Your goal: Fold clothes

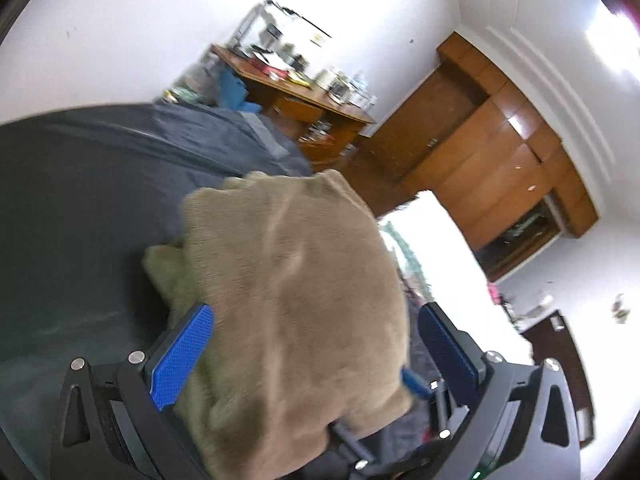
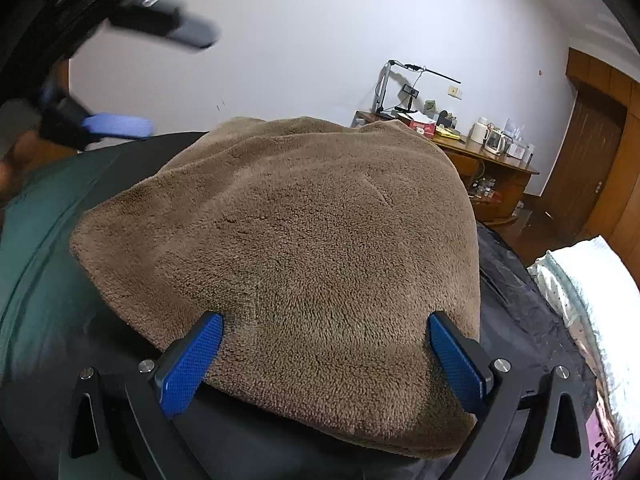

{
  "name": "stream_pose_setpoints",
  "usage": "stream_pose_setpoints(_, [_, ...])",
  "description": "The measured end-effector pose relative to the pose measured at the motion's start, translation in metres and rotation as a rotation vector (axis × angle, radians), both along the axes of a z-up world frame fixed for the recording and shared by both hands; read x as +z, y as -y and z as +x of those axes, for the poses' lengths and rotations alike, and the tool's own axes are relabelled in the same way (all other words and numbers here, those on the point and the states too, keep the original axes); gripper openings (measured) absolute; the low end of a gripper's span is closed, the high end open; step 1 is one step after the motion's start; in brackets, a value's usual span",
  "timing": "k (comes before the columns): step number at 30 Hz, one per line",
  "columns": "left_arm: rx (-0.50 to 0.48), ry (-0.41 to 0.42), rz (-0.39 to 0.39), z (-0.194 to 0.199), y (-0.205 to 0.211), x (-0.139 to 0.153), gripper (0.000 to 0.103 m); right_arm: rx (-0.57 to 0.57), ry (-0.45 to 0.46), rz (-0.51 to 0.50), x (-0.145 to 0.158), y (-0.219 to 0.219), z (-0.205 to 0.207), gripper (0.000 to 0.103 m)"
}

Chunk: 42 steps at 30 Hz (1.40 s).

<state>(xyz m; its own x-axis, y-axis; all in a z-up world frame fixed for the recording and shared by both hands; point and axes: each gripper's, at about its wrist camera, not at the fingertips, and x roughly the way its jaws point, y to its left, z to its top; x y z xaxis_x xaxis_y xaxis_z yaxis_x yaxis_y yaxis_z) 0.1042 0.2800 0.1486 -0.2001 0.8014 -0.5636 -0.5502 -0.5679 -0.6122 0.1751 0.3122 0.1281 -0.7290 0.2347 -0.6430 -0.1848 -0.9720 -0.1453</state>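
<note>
Both my grippers, left (image 1: 312, 340) and right (image 2: 326, 344), gape wide around the brown fleece garment (image 2: 304, 240); nothing clamped, so bunched layers may slump on dark bedding (image 2: 36, 264).

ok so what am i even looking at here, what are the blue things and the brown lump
No robot here: a person holds a two-finger tool in each hand, with a fisheye camera on each looking along its fingers. The blue things are the finger pads. One picture is from the left tool, the other from the right tool. The brown lump is a fleece cloth on a dark bed, filling the gap between each tool's open fingers. Whether either grips it I cannot tell. In the right view, the blurred left tool shows top left.
</note>
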Motion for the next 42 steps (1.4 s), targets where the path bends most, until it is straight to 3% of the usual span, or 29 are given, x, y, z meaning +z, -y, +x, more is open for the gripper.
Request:
stream_pose_setpoints(8, [0.013,0.167,-0.076,-0.026,-0.017,-0.046,0.102,0.010,-0.013,-0.027,0.000,-0.002,0.007,0.103])
stream_pose_setpoints(9, [0.034,0.167,-0.099,-0.028,-0.017,-0.051,0.102,0.011,-0.014,-0.030,0.001,-0.001,0.008,0.103])
stream_pose_setpoints(11, [0.114,0.200,-0.216,-0.036,-0.014,-0.072,0.102,0.011,-0.015,-0.033,0.001,0.000,0.009,0.103])
stream_pose_setpoints(15, [0.126,0.193,-0.182,-0.035,-0.006,-0.083,0.102,0.014,-0.016,-0.043,0.001,-0.002,0.009,0.103])
stream_pose_setpoints(23, [0.145,0.085,-0.235,-0.016,-0.008,-0.076,0.102,0.017,-0.007,-0.027,0.002,0.000,0.008,0.103])
stream_pose_setpoints(34, [0.253,-0.240,-0.393,0.037,0.019,-0.037,0.102,0.000,0.006,0.001,0.001,0.009,0.004,0.103])
stream_pose_setpoints(42, [0.297,-0.336,-0.425,0.064,0.035,-0.026,0.102,-0.010,0.013,0.025,-0.001,0.015,0.004,0.103])
